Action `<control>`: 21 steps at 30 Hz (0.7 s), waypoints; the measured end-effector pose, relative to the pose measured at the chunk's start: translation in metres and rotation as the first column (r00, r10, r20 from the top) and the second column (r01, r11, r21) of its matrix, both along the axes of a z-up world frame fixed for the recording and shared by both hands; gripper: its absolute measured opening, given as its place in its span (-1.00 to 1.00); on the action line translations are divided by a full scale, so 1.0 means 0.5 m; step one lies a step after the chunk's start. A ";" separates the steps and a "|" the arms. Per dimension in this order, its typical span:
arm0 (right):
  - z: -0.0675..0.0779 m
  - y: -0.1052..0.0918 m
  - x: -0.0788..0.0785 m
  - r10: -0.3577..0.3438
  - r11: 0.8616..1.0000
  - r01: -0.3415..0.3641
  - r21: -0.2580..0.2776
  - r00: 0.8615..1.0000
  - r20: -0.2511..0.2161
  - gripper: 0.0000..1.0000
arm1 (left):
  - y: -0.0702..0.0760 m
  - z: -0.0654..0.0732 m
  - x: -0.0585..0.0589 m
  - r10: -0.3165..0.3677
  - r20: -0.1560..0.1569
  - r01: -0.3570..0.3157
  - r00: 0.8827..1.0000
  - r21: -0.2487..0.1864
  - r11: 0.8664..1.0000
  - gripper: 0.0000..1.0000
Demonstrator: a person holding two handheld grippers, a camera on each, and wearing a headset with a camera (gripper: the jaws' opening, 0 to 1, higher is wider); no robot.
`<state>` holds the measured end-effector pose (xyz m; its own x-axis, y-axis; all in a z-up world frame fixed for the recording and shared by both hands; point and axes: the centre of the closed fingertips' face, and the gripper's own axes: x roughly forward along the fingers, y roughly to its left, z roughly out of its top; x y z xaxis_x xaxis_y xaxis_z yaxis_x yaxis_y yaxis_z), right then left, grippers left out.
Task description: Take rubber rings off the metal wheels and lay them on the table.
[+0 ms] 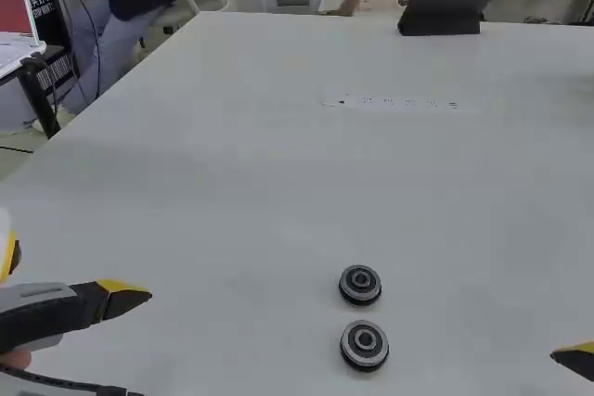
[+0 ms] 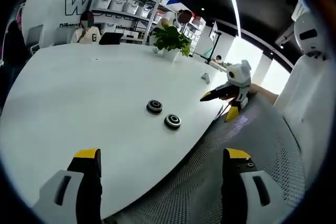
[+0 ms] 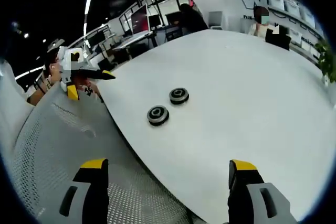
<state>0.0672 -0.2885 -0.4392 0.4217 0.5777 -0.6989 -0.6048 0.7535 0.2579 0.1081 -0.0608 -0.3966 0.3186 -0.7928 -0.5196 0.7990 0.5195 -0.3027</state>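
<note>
Head view first: both claws gape, two wheels lie flat between them

Head view: the left gripper (image 1: 122, 297) pokes in low at the near edge of the white table (image 1: 278, 155), with one yellow-tipped jaw showing. Only a yellow tip of the right gripper (image 1: 575, 357) shows, at the opposite corner. Between them, closer to the right gripper, lie the near wheel (image 1: 364, 345) and the far wheel (image 1: 360, 285), close together but apart. Each lies flat with its hub facing up and a dark band round its rim. Being round, they have no long side, and the pair lines up straight away from the person. Bare tabletop runs wide on every side.

Left gripper view: the left gripper (image 2: 161, 155) stands wide open, holding nothing. Both wheels sit ahead of its jaws, well clear. The near wheel (image 2: 172, 121) is close to the table's curved edge and the far wheel (image 2: 154, 107) lies just beyond it. The right gripper (image 2: 231, 92) hangs past that edge, off to the side.

Right gripper view: the right gripper (image 3: 169, 164) is likewise spread wide and empty. The near wheel (image 3: 158, 115) and the far wheel (image 3: 179, 96) lie ahead, slightly toward its left jaw. The left gripper (image 3: 79, 77) is beyond the table edge.
</note>
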 end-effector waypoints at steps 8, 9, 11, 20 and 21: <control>0.001 0.001 0.001 -0.002 1.000 0.002 0.003 1.000 0.002 0.89 | -0.005 0.005 -0.002 -0.012 0.006 0.012 1.000 -0.011 1.000 0.91; 0.001 0.001 0.001 -0.002 1.000 0.002 0.003 1.000 0.002 0.89 | -0.005 0.006 -0.002 -0.014 0.010 0.014 1.000 -0.012 1.000 0.91; 0.001 0.002 0.001 -0.001 1.000 0.001 0.003 1.000 0.002 0.89 | -0.006 0.008 -0.002 -0.015 0.016 0.015 1.000 -0.014 1.000 0.91; 0.002 0.002 0.000 0.004 1.000 -0.004 0.002 1.000 0.002 0.88 | -0.009 0.012 -0.003 -0.019 0.018 0.020 1.000 -0.024 1.000 0.90; 0.002 0.003 0.000 0.005 1.000 -0.005 0.003 1.000 0.003 0.88 | -0.013 0.016 -0.004 -0.023 0.020 0.024 1.000 -0.039 0.999 0.90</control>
<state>0.0673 -0.2871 -0.4380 0.4213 0.5820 -0.6955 -0.6090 0.7498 0.2586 0.1063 -0.0673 -0.3886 0.3096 -0.8199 -0.4817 0.8168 0.4886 -0.3067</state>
